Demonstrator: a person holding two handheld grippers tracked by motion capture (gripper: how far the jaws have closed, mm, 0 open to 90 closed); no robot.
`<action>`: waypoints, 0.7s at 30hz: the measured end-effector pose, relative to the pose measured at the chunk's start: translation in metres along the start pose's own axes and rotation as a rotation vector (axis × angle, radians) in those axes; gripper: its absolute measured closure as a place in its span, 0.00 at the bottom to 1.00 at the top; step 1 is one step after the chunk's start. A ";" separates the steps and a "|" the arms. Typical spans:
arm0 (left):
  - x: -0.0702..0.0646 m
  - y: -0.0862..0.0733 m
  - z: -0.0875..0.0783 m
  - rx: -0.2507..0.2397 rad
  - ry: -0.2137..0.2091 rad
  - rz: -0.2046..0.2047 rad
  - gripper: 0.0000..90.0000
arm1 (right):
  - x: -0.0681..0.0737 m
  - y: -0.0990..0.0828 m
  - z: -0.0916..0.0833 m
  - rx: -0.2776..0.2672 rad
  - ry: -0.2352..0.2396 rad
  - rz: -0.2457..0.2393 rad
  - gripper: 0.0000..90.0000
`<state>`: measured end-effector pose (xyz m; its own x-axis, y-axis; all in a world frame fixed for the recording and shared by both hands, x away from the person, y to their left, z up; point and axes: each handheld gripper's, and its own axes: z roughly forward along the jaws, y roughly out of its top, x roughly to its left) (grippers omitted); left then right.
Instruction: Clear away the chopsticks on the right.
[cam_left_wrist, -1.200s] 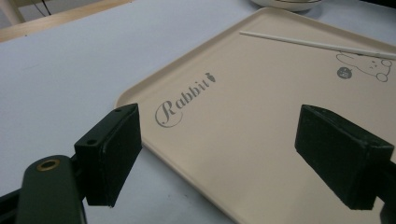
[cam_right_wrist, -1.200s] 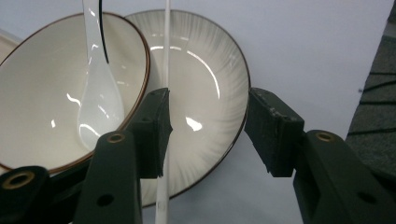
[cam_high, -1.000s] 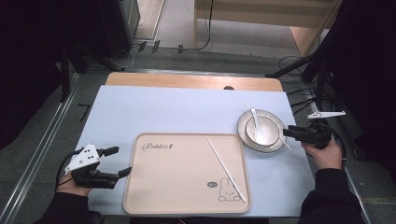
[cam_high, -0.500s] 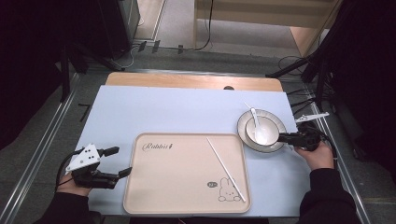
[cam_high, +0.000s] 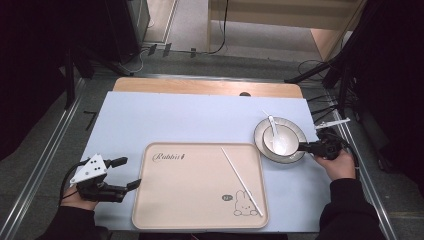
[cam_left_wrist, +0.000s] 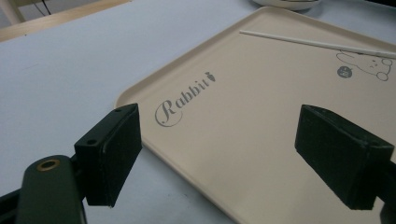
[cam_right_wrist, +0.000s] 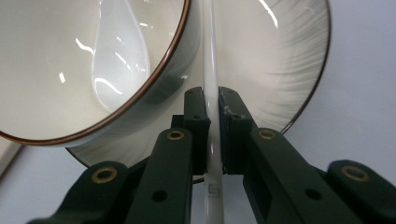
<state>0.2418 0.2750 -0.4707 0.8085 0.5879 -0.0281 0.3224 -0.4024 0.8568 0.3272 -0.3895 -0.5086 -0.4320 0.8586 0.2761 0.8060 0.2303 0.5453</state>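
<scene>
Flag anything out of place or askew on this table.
One thin white chopstick lies diagonally on the beige rectangular tray; a second chopstick lies across the grey-rimmed plate beside the white bowl, between the jaws of the right gripper, which have just been closing on it. The pair is split; nothing looks spilled or broken.

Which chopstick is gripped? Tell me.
The chopstick over the plate, beside the bowl: the right hand-held gripper has just been closing its jaws and now pinches it. The other chopstick lies loose on the tray.
</scene>
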 end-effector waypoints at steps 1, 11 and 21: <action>0.000 0.000 0.000 0.000 0.001 0.000 0.17 | 0.000 0.001 -0.003 -0.008 -0.003 0.018 0.94; 0.000 0.000 0.000 0.000 0.004 0.001 0.17 | 0.001 0.005 -0.039 -0.102 -0.036 0.159 0.94; 0.000 0.000 -0.001 -0.002 0.008 -0.001 0.17 | 0.041 -0.002 -0.070 -0.172 -0.070 0.214 0.94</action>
<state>0.2414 0.2762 -0.4701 0.8040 0.5942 -0.0249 0.3225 -0.4004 0.8577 0.2799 -0.3870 -0.4426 -0.2254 0.9103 0.3473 0.7927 -0.0359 0.6086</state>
